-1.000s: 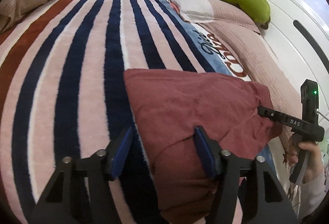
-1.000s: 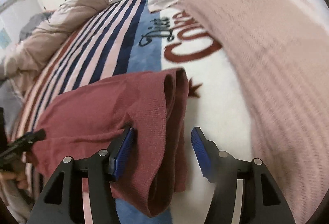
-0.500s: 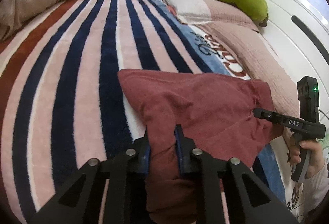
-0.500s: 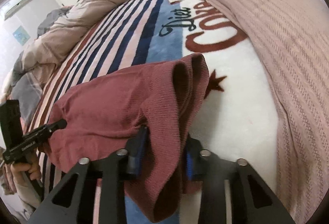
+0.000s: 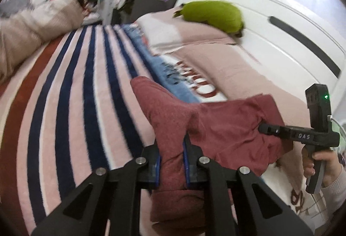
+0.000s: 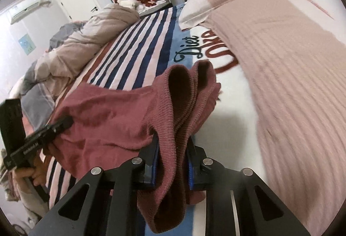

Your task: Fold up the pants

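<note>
The dark red knit pants [image 5: 218, 125] hang lifted above the striped bed blanket [image 5: 71, 106], stretched between both grippers. My left gripper [image 5: 172, 162] is shut on one edge of the pants. My right gripper [image 6: 172, 162] is shut on the ribbed waistband end [image 6: 186, 93], whose layers stand bunched above the jaws. The right gripper also shows in the left wrist view [image 5: 298, 135] at the pants' far right. The left gripper shows in the right wrist view [image 6: 41, 134] at the pants' left end. Loose cloth hangs below both grips.
A pink ribbed pillow [image 6: 281, 62] lies to the right, with a green plush toy [image 5: 213, 14] on it by the white headboard [image 5: 281, 26]. A beige duvet [image 6: 86, 43] is heaped at the bed's far left. Shelves and a door stand beyond.
Both grippers closed on the pants' edge, then lifted it off the blanket. The cloth now hangs between them and both views tilt upward.
</note>
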